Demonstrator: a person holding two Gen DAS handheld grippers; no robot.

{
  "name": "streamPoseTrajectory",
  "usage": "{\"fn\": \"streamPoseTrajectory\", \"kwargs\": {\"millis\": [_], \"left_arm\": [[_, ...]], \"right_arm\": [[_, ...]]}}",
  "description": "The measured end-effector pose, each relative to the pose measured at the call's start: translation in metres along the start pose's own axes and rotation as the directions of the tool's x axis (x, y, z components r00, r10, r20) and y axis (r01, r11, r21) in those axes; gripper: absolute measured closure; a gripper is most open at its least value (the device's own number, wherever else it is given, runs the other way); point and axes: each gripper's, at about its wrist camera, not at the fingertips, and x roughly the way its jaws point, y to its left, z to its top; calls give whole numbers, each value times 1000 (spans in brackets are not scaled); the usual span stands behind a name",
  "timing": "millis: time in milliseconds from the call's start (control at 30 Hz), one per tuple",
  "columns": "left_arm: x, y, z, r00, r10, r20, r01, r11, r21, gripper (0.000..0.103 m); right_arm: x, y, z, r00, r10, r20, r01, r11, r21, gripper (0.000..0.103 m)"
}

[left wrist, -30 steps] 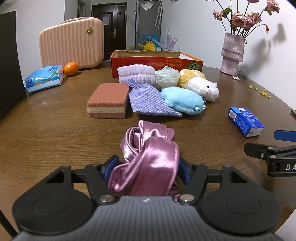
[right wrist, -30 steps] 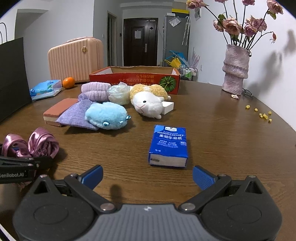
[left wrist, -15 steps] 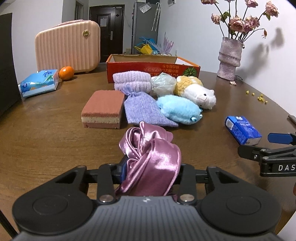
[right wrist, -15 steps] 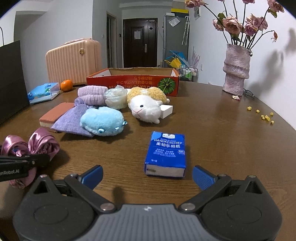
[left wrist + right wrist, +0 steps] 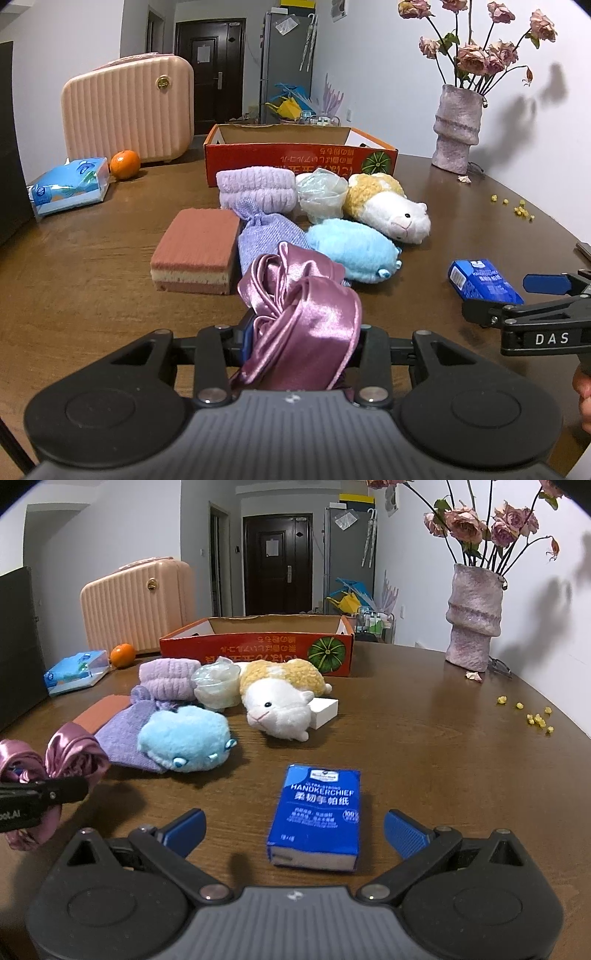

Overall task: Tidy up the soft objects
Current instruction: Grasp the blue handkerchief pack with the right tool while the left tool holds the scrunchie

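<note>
My left gripper [image 5: 301, 332] is shut on a pink satin cloth [image 5: 299, 306], held above the table; the cloth also shows in the right wrist view [image 5: 74, 753]. Ahead lie a brown sponge [image 5: 197, 251], a purple cloth [image 5: 267, 236], a blue plush [image 5: 352, 249], a lilac towel roll [image 5: 256, 188], a clear plastic bag [image 5: 321, 194] and a white-and-yellow alpaca plush [image 5: 388, 210]. Behind them is an open red cardboard box [image 5: 299, 158]. My right gripper [image 5: 293, 829] is open, its fingers either side of a blue handkerchief pack [image 5: 317, 812].
A pink suitcase [image 5: 129, 107], an orange [image 5: 125, 164] and a blue tissue pack [image 5: 70, 184] stand at the back left. A vase of flowers [image 5: 458, 129] stands at the back right, with yellow crumbs [image 5: 517, 208] near the table edge.
My left gripper closed on the pink cloth, lifted it and carried it forward toward the pile. My right gripper moved closer to the handkerchief pack.
</note>
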Motion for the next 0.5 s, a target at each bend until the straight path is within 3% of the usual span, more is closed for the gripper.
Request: {"fn": "streamPoseTrajectory", "kwargs": {"millis": [267,500], "left_arm": [[9,-4,10,1000,-3,7,3,1000,5,64],[12,-5,12,1000,-8,8,8,1000,10,64]], "right_arm": [[19,-4,7,1000,-12,-27,12,1000,-5,15],[29,-9,9,999,-1,-50,2,1000,9,37]]}}
